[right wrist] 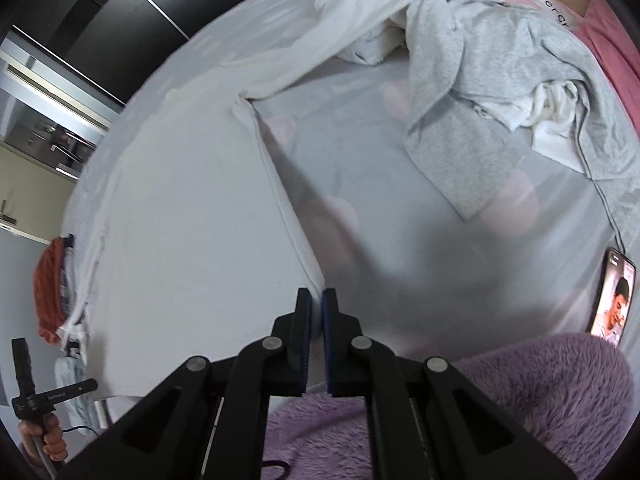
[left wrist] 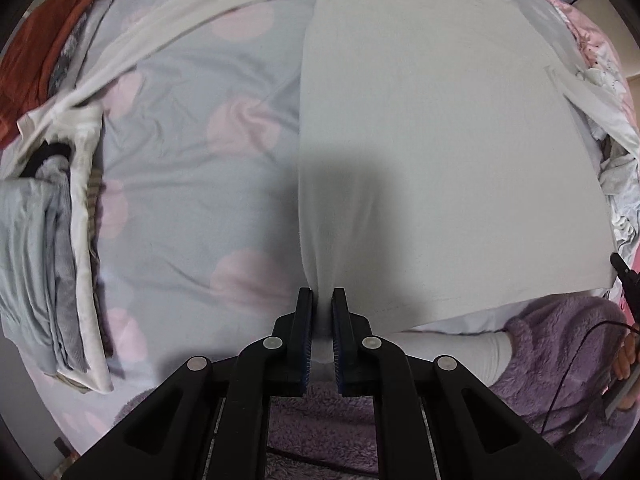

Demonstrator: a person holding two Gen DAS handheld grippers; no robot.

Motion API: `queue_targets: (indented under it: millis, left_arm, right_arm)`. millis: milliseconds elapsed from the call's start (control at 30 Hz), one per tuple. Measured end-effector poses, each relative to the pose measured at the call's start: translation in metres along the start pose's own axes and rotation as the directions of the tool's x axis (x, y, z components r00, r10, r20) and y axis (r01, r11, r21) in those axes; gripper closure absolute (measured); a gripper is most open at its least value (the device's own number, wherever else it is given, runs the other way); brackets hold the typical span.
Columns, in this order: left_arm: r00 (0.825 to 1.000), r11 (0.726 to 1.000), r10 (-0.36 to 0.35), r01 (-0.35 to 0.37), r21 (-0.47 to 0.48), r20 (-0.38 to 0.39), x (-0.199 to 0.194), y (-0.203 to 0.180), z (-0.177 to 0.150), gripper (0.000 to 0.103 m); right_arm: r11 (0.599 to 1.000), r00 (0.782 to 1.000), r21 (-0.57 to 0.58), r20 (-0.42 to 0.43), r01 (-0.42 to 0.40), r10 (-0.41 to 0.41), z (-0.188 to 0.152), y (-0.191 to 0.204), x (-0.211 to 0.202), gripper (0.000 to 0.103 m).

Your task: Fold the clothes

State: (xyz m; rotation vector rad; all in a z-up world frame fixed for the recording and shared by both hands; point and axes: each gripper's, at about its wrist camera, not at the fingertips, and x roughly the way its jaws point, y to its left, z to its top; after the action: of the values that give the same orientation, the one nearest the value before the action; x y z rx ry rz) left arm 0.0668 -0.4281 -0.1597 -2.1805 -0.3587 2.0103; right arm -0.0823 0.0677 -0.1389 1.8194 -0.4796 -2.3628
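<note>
Since both near corners are pinched, the hem can lift evenly.
Left gripper (left wrist: 322, 300): clamped on shirt (left wrist: 440, 140), near-left corner.
Right gripper (right wrist: 317, 300): clamped, near-right corner.
Shirt: spread on bedsheet (left wrist: 192, 152).

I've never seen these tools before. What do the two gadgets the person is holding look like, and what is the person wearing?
Each hand-held gripper, left and right, is matte black plastic: two flat fingers with blue ribbed pads, linkage arms, round silver rivets. A thin black cable trails from one. The person wears fluffy lilac fleece.
</note>
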Motion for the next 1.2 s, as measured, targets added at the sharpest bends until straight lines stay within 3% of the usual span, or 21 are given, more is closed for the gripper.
queue_targets:
  millis: [300, 433, 500, 667, 833, 967, 1100, 1200]
  left_arm:
    - [0.990, 0.997, 0.075, -0.077, -0.013, -0.122, 0.054, -0.010, 0.021, 0.093]
    - [0.981, 0.993, 0.117, -0.119, 0.001, -0.153, 0.067, -0.018, 0.027, 0.081]
    - [0.983, 0.992, 0.128, -0.127, 0.017, -0.132, 0.063, -0.024, 0.027, 0.067]
    - [0.991, 0.993, 0.116, -0.114, 0.025, -0.060, 0.037, -0.030, 0.023, 0.065]
    - [0.992, 0.999, 0.040, -0.043, 0.028, 0.116, -0.018, -0.043, 0.017, 0.065]
    - [0.961, 0.997, -0.064, 0.051, 0.056, 0.269, -0.070, -0.066, 0.017, 0.055]
    - [0.903, 0.989, -0.143, 0.121, 0.081, 0.406, -0.126, -0.109, 0.023, 0.055]
    - [0.851, 0.981, -0.189, 0.145, 0.126, 0.489, -0.162, -0.149, 0.024, 0.055]
  right_arm:
    - [0.997, 0.990, 0.013, -0.120, 0.080, -0.078, -0.016, -0.012, 0.041, 0.098]
    - [0.999, 0.993, 0.009, -0.110, 0.051, -0.050, -0.017, -0.011, 0.039, 0.094]
    - [0.999, 0.994, 0.008, -0.105, 0.040, -0.039, -0.017, -0.011, 0.038, 0.092]
    - [1.000, 0.999, 0.013, -0.036, -0.019, 0.019, -0.023, -0.013, 0.024, 0.087]
    - [0.992, 0.988, -0.004, 0.087, -0.128, 0.128, -0.030, -0.016, -0.002, 0.085]
    - [0.976, 0.952, -0.015, 0.217, -0.219, 0.217, -0.036, -0.016, -0.025, 0.083]
    - [0.954, 0.906, -0.025, 0.307, -0.298, 0.291, -0.040, -0.018, -0.038, 0.081]
    - [0.950, 0.894, -0.043, 0.330, -0.308, 0.304, -0.033, -0.015, -0.037, 0.080]
